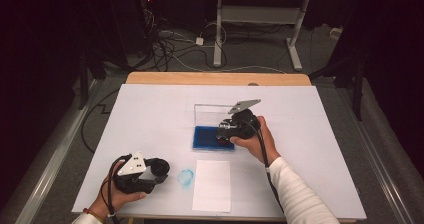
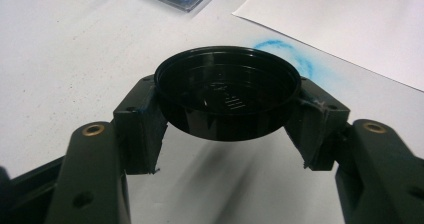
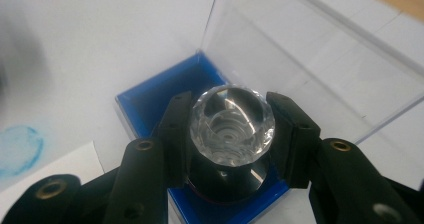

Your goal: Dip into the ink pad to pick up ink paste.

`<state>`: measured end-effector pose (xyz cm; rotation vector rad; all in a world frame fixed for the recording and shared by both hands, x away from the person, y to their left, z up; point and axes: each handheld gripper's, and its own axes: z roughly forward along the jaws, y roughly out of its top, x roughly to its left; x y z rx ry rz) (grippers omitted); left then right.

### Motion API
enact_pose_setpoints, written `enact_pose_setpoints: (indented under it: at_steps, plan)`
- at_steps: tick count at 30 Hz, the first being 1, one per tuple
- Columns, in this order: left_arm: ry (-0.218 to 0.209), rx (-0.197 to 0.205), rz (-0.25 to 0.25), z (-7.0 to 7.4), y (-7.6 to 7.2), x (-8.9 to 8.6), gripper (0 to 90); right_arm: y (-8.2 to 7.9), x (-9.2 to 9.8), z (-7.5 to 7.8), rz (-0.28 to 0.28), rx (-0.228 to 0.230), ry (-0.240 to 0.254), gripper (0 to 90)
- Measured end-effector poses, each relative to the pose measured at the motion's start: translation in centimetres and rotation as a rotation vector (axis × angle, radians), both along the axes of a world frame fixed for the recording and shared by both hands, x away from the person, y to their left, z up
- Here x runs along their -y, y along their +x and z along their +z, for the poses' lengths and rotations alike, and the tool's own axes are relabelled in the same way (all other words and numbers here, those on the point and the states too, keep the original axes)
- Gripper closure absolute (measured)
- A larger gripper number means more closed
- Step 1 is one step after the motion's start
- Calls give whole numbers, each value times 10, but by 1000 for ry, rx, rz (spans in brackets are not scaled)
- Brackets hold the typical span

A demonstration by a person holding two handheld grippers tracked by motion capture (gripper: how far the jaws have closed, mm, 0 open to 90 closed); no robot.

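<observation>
My right gripper (image 1: 223, 132) (image 3: 231, 139) is shut on a stamp with a faceted clear knob (image 3: 231, 126) and a black base. It holds the stamp upright over the blue ink pad (image 1: 205, 138) (image 3: 145, 104); whether the base touches the pad I cannot tell. The pad's clear hinged lid (image 1: 215, 113) (image 3: 305, 59) stands open behind it. Near the table's front left, my left gripper (image 1: 159, 170) (image 2: 227, 111) is shut on a round black cap (image 2: 227, 89), hollow side up, just above the white surface.
A white sheet of paper (image 1: 212, 185) (image 2: 350, 24) lies at the front middle. A smudged blue ring mark (image 1: 185, 178) (image 2: 287, 51) sits on the table cover between the sheet and my left gripper. A wooden table edge (image 1: 215, 78) runs along the back.
</observation>
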<state>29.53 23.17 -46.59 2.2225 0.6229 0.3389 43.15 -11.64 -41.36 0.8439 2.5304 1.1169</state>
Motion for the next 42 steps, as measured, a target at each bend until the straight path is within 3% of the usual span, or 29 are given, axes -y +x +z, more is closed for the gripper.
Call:
enact_pose_setpoints:
  at_steps: [5, 10, 24, 28, 36, 42]
  plan:
    - [4, 5, -1, 1, -1, 0, 367, -7, 5, 23, 1, 63, 25, 569]
    - [2, 12, 3, 1, -1, 0, 366, -15, 13, 33, -11, 98, 49, 569]
    - [-3, -1, 11, 0, -1, 1, 367, -35, 27, 30, 19, 111, 118, 569]
    - [-3, -5, 14, 0, -1, 3, 367, -43, 26, 28, 44, 124, 101, 569]
    - [5, 1, 6, 0, -2, 5, 366, -61, 28, 37, 102, 141, 107, 569]
    - [-4, 7, -1, 2, -2, 5, 366, -72, 34, 47, 115, 157, 123, 568]
